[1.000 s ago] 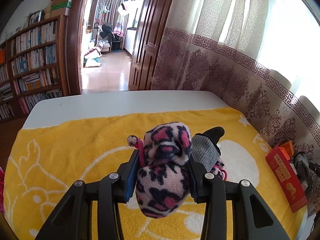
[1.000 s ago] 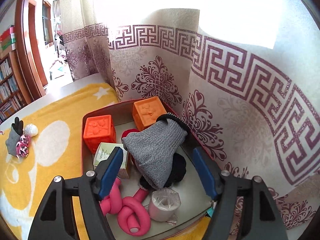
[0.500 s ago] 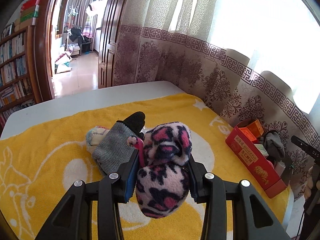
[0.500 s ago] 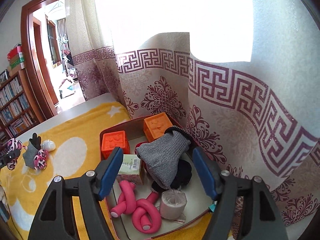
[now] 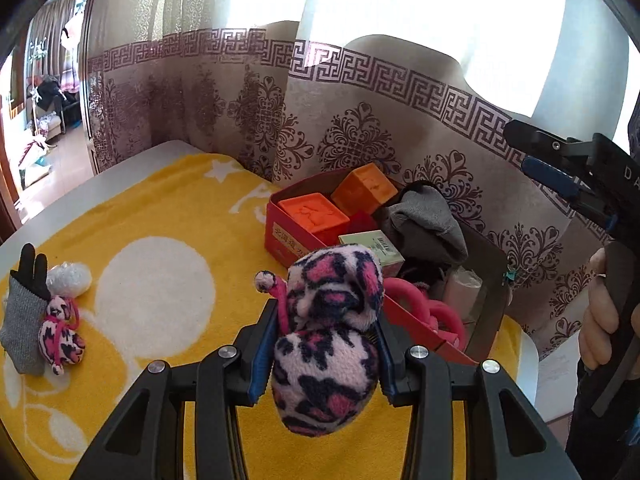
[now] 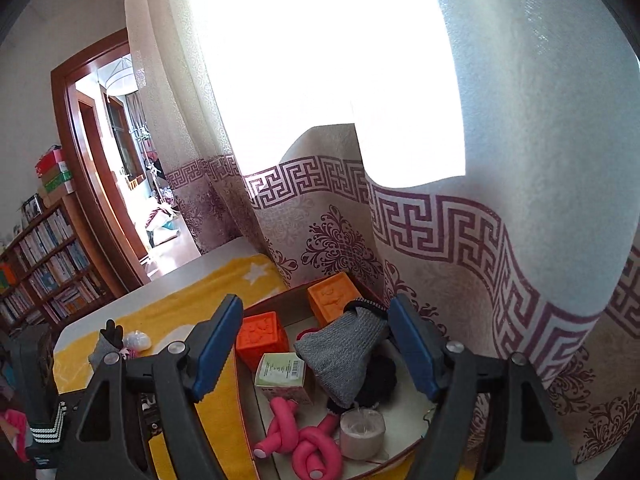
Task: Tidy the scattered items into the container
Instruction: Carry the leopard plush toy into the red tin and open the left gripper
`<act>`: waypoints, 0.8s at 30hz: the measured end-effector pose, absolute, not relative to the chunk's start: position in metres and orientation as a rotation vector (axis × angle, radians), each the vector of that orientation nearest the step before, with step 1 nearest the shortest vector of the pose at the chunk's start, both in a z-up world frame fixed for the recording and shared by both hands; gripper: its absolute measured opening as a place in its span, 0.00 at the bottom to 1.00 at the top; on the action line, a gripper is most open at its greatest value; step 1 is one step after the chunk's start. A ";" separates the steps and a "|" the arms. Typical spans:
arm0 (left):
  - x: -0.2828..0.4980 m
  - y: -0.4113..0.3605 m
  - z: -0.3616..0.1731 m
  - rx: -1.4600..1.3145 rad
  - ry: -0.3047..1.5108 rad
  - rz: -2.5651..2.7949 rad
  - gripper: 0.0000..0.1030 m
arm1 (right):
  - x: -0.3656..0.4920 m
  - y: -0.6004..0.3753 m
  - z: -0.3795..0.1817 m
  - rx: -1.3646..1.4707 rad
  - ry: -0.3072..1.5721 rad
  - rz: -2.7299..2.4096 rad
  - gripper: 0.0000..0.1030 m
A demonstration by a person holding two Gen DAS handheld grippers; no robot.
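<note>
Leopard-print sock [image 5: 328, 344], long axis upright, pinched in left hand-held gripper [image 5: 324, 354]; right one [image 6: 314, 344] opening, empty.

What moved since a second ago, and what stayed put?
The left gripper swung across the yellow blanket toward the red box, keeping its grip on the pink leopard plush toy. The right gripper lifted off the box, its jaws opening, empty. The grey glove and orange blocks stayed inside.

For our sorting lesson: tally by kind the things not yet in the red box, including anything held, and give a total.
Leopard-print plush pieces: 2 (one in the left tongs, one on the yellow blanket)
Grey glove: 1
White wrapped ball: 1
Total: 4
</note>
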State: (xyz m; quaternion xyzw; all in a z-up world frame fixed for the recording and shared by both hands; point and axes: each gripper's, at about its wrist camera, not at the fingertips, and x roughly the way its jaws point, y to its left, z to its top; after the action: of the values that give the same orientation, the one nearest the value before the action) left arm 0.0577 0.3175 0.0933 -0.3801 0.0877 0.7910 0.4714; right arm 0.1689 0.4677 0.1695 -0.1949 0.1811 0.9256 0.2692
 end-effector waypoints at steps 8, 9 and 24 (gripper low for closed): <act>0.085 0.377 0.095 -0.910 0.263 1.848 0.43 | 0.179 0.472 0.179 -0.405 0.511 2.539 0.77; 0.086 0.383 0.094 -0.909 0.266 1.841 0.43 | 0.180 0.475 0.178 -0.398 0.525 2.540 0.77; 0.088 0.399 0.084 -0.959 0.188 1.796 0.70 | 0.183 0.495 0.163 -0.423 0.618 2.511 0.77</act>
State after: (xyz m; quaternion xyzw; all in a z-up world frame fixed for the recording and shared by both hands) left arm 0.0877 0.3987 0.0843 -0.4002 0.0784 0.7495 0.5215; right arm 0.1830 0.4946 0.1629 -0.1558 0.2280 0.9259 0.2578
